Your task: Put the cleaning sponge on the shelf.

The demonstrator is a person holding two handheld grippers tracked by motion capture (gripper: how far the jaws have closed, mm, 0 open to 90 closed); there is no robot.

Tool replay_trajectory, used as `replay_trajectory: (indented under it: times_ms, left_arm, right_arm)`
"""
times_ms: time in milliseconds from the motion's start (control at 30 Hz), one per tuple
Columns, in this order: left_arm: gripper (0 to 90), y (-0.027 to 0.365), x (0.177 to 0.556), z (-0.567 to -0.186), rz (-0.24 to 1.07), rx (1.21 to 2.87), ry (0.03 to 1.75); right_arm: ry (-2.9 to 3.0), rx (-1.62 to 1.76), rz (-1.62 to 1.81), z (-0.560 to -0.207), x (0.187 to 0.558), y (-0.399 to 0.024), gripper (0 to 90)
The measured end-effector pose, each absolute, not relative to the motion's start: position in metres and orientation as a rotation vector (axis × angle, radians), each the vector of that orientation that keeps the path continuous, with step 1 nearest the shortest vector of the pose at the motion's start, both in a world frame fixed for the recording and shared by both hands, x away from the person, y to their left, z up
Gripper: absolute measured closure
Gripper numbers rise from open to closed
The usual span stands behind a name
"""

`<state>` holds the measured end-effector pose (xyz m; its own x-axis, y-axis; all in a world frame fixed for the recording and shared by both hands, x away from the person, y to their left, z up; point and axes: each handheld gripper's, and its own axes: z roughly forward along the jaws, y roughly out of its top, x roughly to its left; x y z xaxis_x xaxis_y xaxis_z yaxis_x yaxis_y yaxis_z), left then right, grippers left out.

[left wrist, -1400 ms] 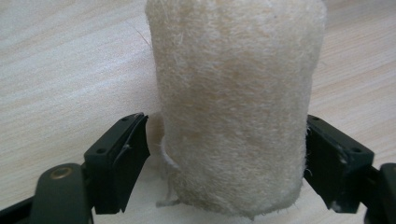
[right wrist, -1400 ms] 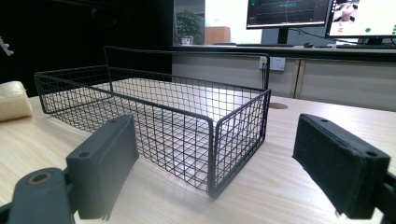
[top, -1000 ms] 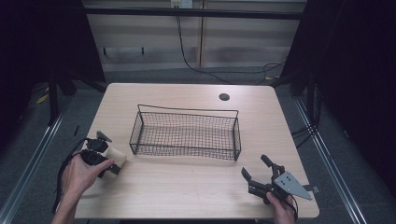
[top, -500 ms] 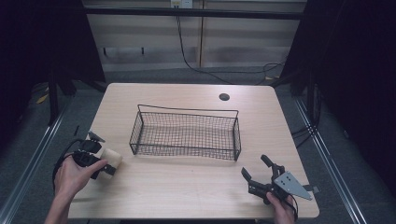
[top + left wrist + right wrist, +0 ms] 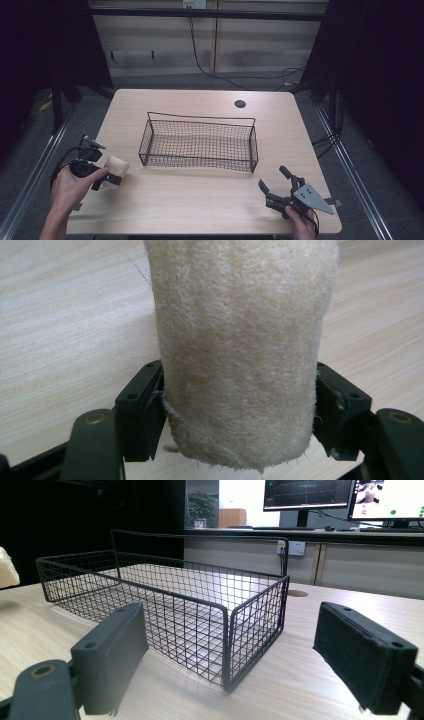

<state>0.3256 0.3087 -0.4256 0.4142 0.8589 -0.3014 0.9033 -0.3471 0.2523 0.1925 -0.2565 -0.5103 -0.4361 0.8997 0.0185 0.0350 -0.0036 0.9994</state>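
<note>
Left tool [image 5: 111, 176] has the cream felt roll [image 5: 115, 166] clamped between its jaws, out at the left edge of the tabletop [image 5: 200, 205], just beside the wire basket's [image 5: 200, 145] left end. From the left tool's own camera the roll [image 5: 240, 355] stands tall between the two black pads [image 5: 142, 412], gripped low down near its bottom end, fuzzy fibres bulging past them. Over on the right, the right tool [image 5: 277, 187] sits near the front right corner with its jaws standing wide apart, nothing between them, looking across at the basket [image 5: 165, 605] from its near corner.

Here's the worry, by my reckoning: that grip is low on a soft, squashy roll, so the top-heavy end could lean or swing as the hand carries it. If it's headed for the basket, the rim is the hazard; a roll held too low could catch the wire on the way over and twist out of the pads. The felt also compresses, so a loose squeeze might let it slide. And the basket is light, a knock could shove it along the tabletop
</note>
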Motion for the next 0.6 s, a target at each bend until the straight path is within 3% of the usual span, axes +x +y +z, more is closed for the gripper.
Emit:
replay_trajectory:
  times_ms: [600]
  left_arm:
    - [32.0,0.316,0.320,-0.406,-0.214,2.233,1.449]
  right_arm:
    - [1.550,0.995,1.529,-0.510,0.192,-0.256,13.0]
